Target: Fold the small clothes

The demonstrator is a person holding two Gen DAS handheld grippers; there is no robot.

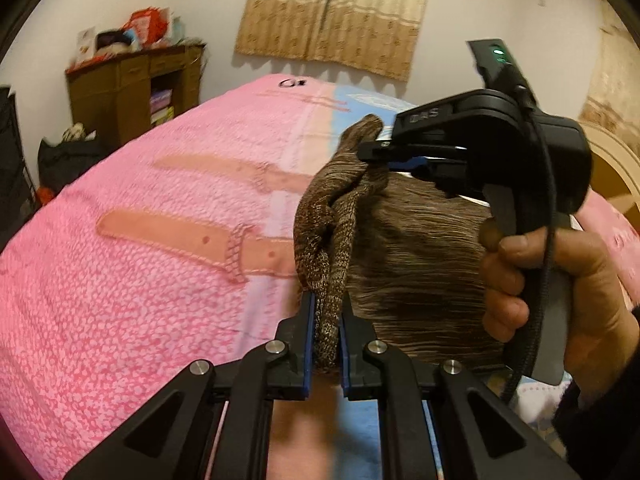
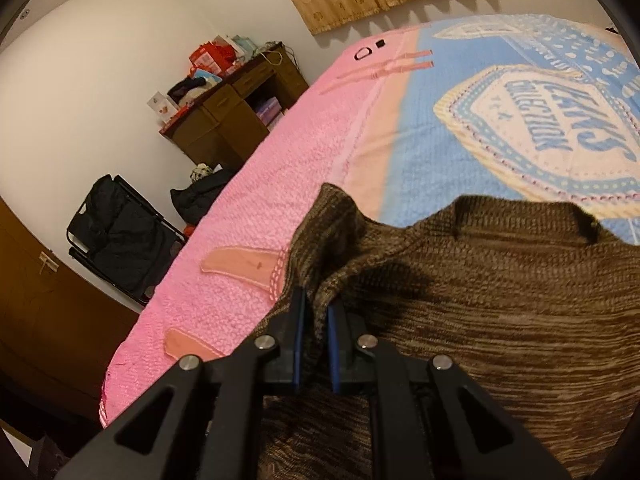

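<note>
Two grippers are clamped on one brown knitted sweater [image 2: 500, 300], which is partly lifted above a bed covered with a pink and blue blanket [image 1: 140, 240]. The left gripper [image 1: 326, 344] is closed on a bunched edge of the knit, and the right gripper [image 2: 316, 344] is likewise shut on a raised fold, with cloth pinched between the blue pads of each. In the left view the right gripper [image 1: 394, 154] is seen further along the same edge, held by a hand [image 1: 560, 288]. The gripped edge runs from one set of fingers to the other, and the body of the sweater lies to the right of both, so a fold is judged likely to be carried that way.
</note>
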